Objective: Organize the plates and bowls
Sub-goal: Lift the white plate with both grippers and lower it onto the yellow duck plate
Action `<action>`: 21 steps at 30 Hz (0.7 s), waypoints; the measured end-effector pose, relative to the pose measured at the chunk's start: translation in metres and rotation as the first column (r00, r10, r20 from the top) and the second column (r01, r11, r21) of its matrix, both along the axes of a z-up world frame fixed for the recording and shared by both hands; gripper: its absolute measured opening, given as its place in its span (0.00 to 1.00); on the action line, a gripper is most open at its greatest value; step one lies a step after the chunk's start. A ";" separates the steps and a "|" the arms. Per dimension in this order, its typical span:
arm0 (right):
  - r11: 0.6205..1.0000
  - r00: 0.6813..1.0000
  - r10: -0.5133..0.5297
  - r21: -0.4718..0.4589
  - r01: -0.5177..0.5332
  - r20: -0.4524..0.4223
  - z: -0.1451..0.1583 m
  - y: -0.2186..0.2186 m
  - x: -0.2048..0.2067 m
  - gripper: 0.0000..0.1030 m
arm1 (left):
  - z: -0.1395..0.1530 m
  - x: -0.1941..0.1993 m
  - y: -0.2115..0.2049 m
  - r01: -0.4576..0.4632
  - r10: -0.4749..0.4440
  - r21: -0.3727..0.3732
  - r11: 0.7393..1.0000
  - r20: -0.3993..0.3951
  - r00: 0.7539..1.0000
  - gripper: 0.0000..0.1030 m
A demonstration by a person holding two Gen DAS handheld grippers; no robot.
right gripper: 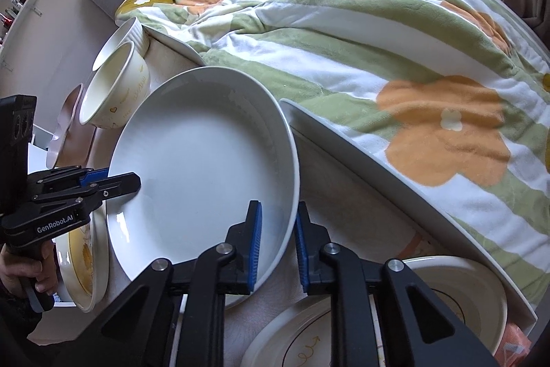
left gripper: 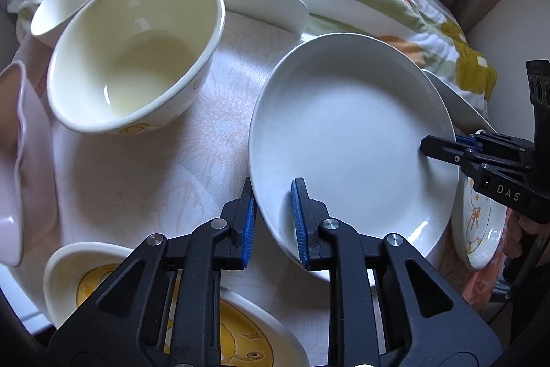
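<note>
Left wrist view shows our left gripper (left gripper: 273,222) clamped on the near rim of the big white plate (left gripper: 347,133), one blue pad inside the rim and one outside, while our right gripper (left gripper: 443,148) bites the opposite edge. From the right wrist camera the same holds: the right gripper (right gripper: 278,243) pinches the plate (right gripper: 202,160) rim and the left gripper (right gripper: 113,183) grips the far side. The plate sits on the tabletop (left gripper: 165,140) between the cream bowl (left gripper: 134,50) and a patterned dish (left gripper: 481,229), with the flowered blanket (right gripper: 395,64) behind. To lift well, we judge both hands should rise together and level, since a thin rim pinch could slip if one side leads. We should clear the neighbouring dishes before swinging it toward a stack.
</note>
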State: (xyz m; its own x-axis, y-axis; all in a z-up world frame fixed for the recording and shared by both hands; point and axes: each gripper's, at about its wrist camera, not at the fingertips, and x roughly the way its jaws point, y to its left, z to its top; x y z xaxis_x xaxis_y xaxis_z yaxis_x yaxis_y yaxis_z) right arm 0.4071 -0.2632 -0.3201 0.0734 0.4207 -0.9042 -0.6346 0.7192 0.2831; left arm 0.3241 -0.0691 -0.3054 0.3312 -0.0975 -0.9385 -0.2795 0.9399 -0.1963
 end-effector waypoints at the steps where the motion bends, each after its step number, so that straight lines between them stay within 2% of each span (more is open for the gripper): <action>1: 1.000 1.000 -0.006 0.006 0.006 0.005 0.001 -0.001 0.000 0.17 | 0.001 -0.001 0.000 0.000 0.000 -0.001 1.000 0.007 1.000 0.17; 11: 0.999 0.997 -0.008 0.042 0.005 0.075 0.014 -0.002 -0.010 0.17 | 0.016 -0.006 0.002 -0.002 0.001 0.024 1.000 0.059 0.998 0.17; 21: 0.998 0.988 -0.026 0.060 0.017 0.150 0.054 0.003 -0.041 0.17 | 0.060 -0.041 0.013 0.024 -0.030 0.045 0.999 0.145 0.989 0.17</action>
State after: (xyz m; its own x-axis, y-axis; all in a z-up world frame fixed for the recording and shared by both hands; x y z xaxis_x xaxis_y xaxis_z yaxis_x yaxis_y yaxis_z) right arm 0.3663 -0.2602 -0.2662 0.2166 0.4692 -0.8561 -0.6579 0.7180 0.2270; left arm 0.2829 -0.0560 -0.2452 0.4621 -0.0689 -0.8841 -0.2257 0.9550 -0.1924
